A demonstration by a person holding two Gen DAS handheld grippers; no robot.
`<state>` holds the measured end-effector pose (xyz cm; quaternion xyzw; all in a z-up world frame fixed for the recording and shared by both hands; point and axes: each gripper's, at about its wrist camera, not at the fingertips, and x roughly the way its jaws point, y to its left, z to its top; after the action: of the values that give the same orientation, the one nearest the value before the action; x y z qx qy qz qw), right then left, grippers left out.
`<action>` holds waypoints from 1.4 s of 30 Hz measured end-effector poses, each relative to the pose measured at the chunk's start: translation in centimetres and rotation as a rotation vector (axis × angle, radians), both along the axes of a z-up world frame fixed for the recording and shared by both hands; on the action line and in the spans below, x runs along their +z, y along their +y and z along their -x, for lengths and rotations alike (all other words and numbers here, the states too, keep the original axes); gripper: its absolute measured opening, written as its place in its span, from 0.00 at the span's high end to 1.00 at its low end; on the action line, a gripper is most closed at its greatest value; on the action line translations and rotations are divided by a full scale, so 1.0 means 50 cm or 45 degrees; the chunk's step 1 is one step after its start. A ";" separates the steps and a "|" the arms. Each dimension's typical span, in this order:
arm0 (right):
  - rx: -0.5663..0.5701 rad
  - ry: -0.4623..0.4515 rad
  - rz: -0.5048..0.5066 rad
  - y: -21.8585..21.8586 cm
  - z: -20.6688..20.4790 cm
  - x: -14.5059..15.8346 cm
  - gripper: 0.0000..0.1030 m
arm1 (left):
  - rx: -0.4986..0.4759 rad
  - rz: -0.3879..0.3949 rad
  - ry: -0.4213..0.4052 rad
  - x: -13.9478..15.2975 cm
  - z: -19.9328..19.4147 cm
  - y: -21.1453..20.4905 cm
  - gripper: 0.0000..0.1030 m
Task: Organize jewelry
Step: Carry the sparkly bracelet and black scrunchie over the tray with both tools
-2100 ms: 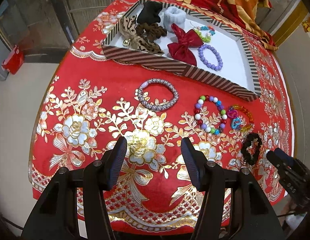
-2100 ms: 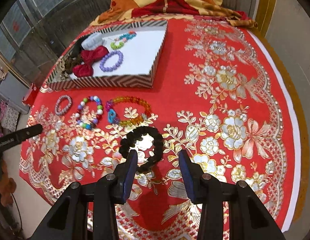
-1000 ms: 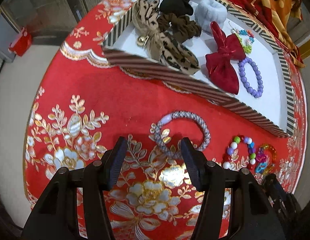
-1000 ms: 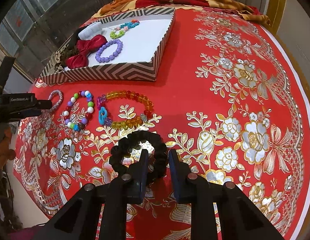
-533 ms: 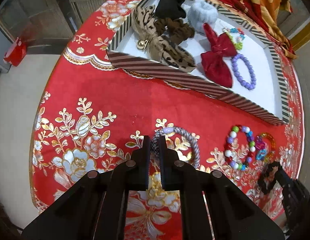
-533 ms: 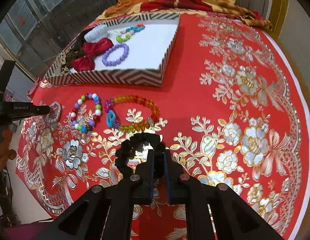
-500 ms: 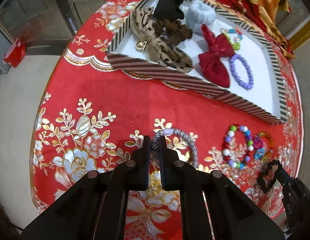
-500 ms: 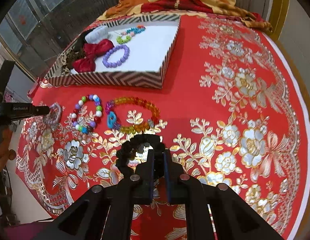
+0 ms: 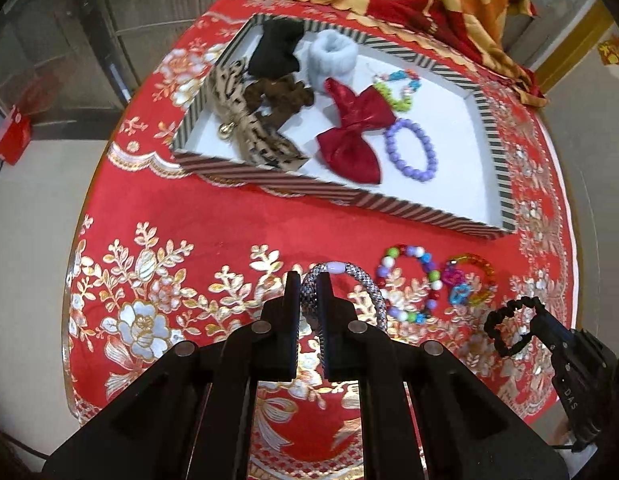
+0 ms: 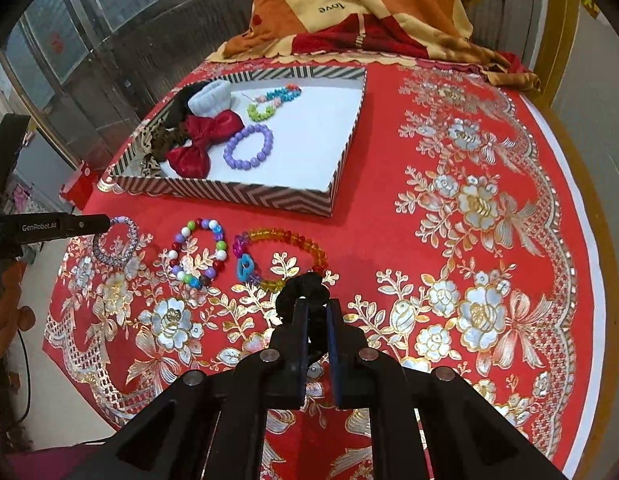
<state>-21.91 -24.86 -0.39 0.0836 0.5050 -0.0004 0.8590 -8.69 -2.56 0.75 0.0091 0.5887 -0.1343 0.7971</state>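
Left gripper [image 9: 308, 280] pinches the grey braided bracelet [image 9: 349, 284] by its near rim, just above the red cloth [image 9: 229, 216]. Right gripper [image 10: 317, 307] clamps the black scrunchie [image 10: 303, 288] (soft, light, likely to droop). Both look easy carries into the striped tray [image 9: 349, 199].

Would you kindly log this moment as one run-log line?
left gripper: jaws shut on grey woven bracelet | right gripper: jaws shut on black scrunchie | beaded bracelets on cloth: two | striped tray: partly filled
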 end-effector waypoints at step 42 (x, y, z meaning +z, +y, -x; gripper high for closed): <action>0.063 -0.035 0.058 -0.009 -0.379 0.063 0.92 | -0.218 -0.027 0.005 -0.012 -0.218 -0.158 0.94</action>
<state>-2.96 -25.29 2.76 0.0514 0.4948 0.0104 0.8674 2.22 -10.47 0.14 0.0675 0.5888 -0.1955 0.7814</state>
